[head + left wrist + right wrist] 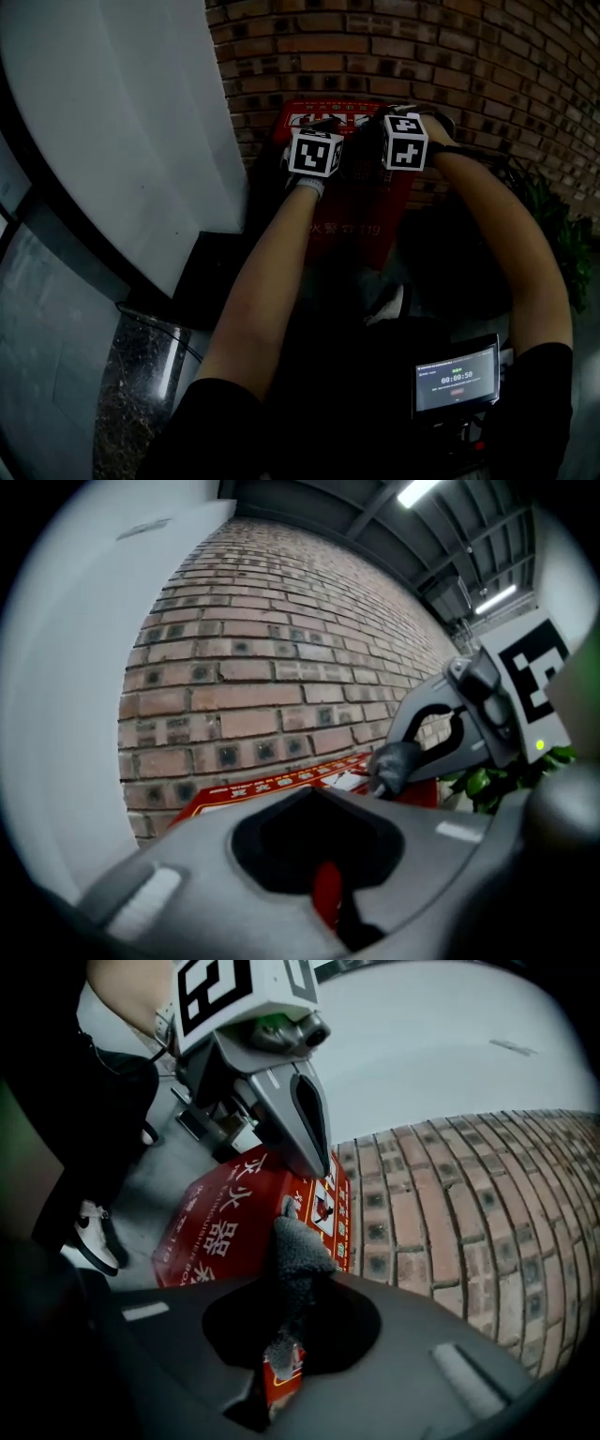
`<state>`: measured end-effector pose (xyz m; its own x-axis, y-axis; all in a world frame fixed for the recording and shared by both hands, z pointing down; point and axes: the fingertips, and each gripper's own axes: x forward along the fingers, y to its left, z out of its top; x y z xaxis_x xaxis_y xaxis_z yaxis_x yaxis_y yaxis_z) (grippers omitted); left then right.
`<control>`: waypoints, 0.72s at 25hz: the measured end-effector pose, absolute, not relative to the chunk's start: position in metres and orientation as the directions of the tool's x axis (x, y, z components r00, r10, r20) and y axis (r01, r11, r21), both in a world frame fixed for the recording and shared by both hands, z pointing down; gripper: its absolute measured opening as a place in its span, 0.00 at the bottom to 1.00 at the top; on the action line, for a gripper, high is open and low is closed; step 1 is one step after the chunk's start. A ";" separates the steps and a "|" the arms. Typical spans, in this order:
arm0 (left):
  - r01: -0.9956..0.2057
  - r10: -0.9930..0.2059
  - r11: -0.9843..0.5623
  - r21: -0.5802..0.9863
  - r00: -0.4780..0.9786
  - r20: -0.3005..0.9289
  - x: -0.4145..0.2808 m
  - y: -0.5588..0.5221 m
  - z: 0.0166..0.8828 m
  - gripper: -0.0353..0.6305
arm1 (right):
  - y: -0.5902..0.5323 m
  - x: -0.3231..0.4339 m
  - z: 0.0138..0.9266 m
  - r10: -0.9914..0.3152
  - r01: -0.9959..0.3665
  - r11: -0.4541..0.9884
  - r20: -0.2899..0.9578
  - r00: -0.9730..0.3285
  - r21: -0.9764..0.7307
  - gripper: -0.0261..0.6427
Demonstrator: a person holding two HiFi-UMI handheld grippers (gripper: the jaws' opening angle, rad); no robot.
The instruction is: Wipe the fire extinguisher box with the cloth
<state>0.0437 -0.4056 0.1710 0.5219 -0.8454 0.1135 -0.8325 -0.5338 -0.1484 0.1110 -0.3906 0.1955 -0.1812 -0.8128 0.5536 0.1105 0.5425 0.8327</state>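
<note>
fire extinguisher box [361, 234]: red, upright against brick wall [450, 56] | cloth [298, 1260]: grey, bunched, by box top

The fire extinguisher box [354, 220] is showing red with white lettering, the cloth [298, 1255] is looking dark grey, the brick wall [394, 47] at twelve o'clock is running red-brown with paler mortar lines, the marker cubes [315, 153] are wearing black squares on white, and leaves [483, 785] at three o'clock are glowing green
</note>
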 end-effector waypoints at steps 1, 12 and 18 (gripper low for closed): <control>-0.833 -0.847 -0.532 -0.154 0.519 0.117 0.044 -0.405 0.171 0.06 | -0.386 0.112 0.195 -0.812 0.111 0.542 0.554 -0.184 0.833 0.07; -0.841 -0.854 -0.520 -0.148 0.511 0.096 0.044 -0.405 0.170 0.06 | -0.388 0.139 0.165 -0.858 0.064 0.484 0.487 -0.164 0.873 0.07; -0.834 -0.856 -0.517 -0.192 0.512 0.075 0.046 -0.399 0.171 0.06 | -0.426 0.165 0.147 -0.895 0.023 0.429 0.428 -0.126 0.903 0.07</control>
